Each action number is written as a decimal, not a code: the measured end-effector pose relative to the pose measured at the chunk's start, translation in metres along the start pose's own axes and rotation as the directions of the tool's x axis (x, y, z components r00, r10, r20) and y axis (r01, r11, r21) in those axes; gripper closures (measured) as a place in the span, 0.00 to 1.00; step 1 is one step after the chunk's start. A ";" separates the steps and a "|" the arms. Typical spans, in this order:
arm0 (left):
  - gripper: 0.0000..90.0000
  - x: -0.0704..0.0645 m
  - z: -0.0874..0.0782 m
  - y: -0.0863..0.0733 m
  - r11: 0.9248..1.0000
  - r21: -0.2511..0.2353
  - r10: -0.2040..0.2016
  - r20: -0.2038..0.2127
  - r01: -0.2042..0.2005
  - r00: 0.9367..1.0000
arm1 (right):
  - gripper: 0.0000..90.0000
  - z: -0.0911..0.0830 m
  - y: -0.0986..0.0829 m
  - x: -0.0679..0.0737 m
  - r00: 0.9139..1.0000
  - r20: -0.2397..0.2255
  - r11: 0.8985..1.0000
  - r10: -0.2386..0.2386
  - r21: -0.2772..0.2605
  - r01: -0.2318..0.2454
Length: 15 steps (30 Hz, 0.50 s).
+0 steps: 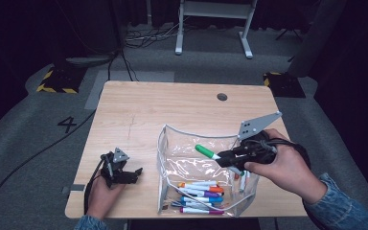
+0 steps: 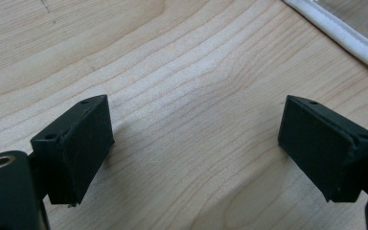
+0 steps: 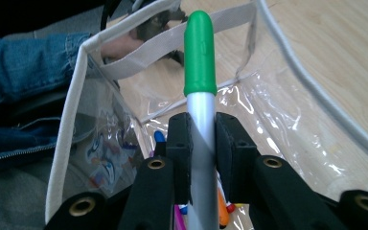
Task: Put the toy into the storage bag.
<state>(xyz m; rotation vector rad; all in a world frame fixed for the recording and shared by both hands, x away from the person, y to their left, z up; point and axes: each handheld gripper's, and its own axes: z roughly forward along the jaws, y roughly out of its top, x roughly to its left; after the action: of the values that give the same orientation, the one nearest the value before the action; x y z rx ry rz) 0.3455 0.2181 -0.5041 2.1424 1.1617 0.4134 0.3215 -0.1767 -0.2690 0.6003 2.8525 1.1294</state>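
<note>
A clear plastic pouch (image 1: 199, 136) with white trim stands open on the wooden table, with several coloured markers (image 1: 202, 194) lying in its near end. My right gripper (image 1: 227, 159) is shut on a green-capped white marker (image 1: 206, 152), held over the pouch's open top with the cap pointing left. In the right gripper view that green marker (image 3: 201, 62) rises from between the shut jaws, above the pouch (image 3: 72, 115). My left gripper (image 1: 136, 173) rests on the table left of the pouch, open, with bare wood between its pads (image 2: 79, 143).
The wooden table (image 1: 139, 110) has a round grommet hole (image 1: 222, 97) near its far edge. The pouch's white rim (image 2: 345, 36) lies just beyond my left gripper. A denim sleeve (image 3: 33, 62) lies behind the pouch. Cables run over the grey floor beyond the table.
</note>
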 end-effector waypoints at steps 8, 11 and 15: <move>0.13 0.000 0.000 0.000 1.000 -0.001 0.000 -0.001 0.000 1.000 | 0.85 0.024 0.010 0.006 0.999 -0.037 0.997 -0.034 0.061 0.036; 0.13 0.000 0.000 0.000 1.000 -0.001 0.000 -0.001 0.000 1.000 | 0.85 0.034 0.011 0.008 0.998 -0.054 0.995 -0.041 0.087 0.046; 0.13 0.000 0.000 0.000 1.000 0.000 0.000 -0.001 0.000 1.000 | 0.85 0.049 0.012 0.011 0.996 -0.078 0.990 -0.045 0.131 0.055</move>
<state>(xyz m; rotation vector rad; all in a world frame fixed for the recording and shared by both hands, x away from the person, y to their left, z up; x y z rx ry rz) 0.3457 0.2180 -0.5041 2.1421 1.1618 0.4149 0.3226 -0.1332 -0.2958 0.4979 3.0066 0.9811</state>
